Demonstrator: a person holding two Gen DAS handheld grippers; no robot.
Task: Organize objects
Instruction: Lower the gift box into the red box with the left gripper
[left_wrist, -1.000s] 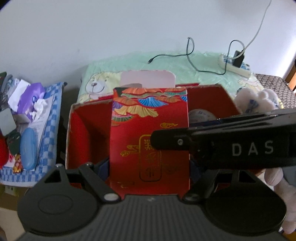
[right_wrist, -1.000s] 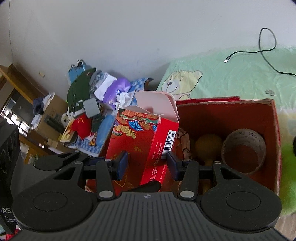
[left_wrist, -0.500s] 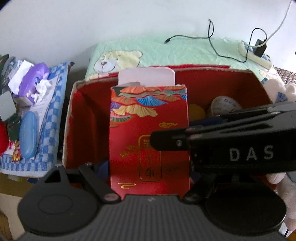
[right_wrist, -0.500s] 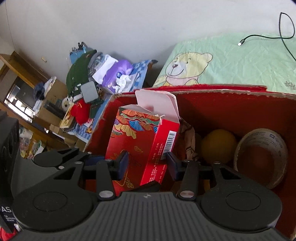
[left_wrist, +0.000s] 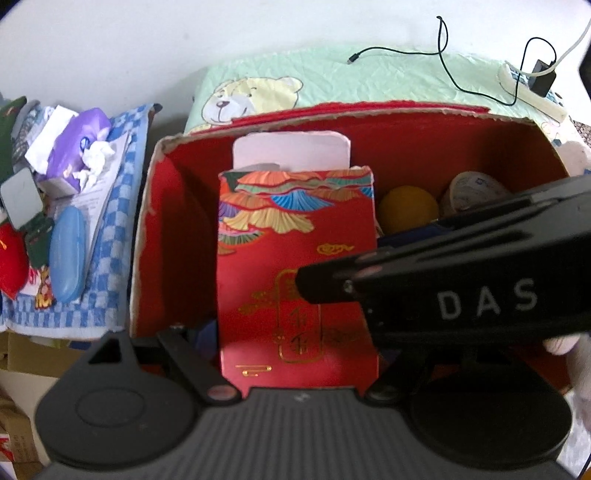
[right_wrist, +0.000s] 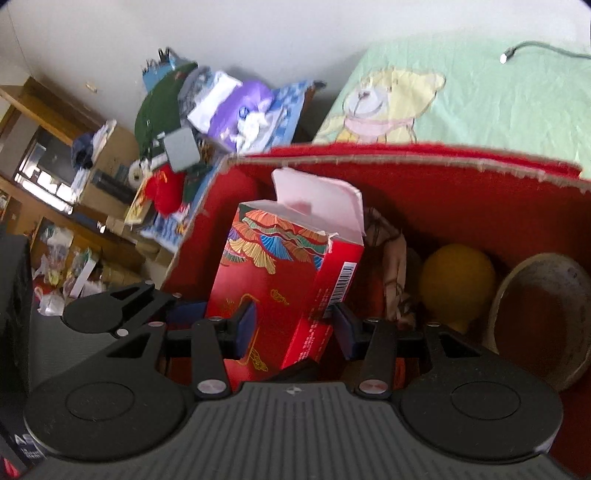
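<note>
A red carton (left_wrist: 295, 266) with fan patterns and an open white top flap stands upright inside a large red cardboard box (left_wrist: 406, 110). My left gripper (left_wrist: 295, 332) is shut on the carton's two sides, near its bottom. My right gripper (right_wrist: 295, 325) is also shut on the carton (right_wrist: 280, 280), its blue pads (right_wrist: 247, 325) pressing across one edge. In the left wrist view the right gripper's black body (left_wrist: 443, 288) crosses in front and hides the left gripper's right finger.
The large box (right_wrist: 406, 155) also holds an orange ball (right_wrist: 458, 277), a tape roll (right_wrist: 539, 325) and a patterned cloth (right_wrist: 395, 266). A bear-print sheet (left_wrist: 332, 74) with a cable and power strip (left_wrist: 532, 92) lies behind. Clutter covers a blue checked cloth (left_wrist: 110, 221) at the left.
Both grippers have sunk and tipped downward with the red carton, which now sits lower inside the large red box. The grips have not changed.
</note>
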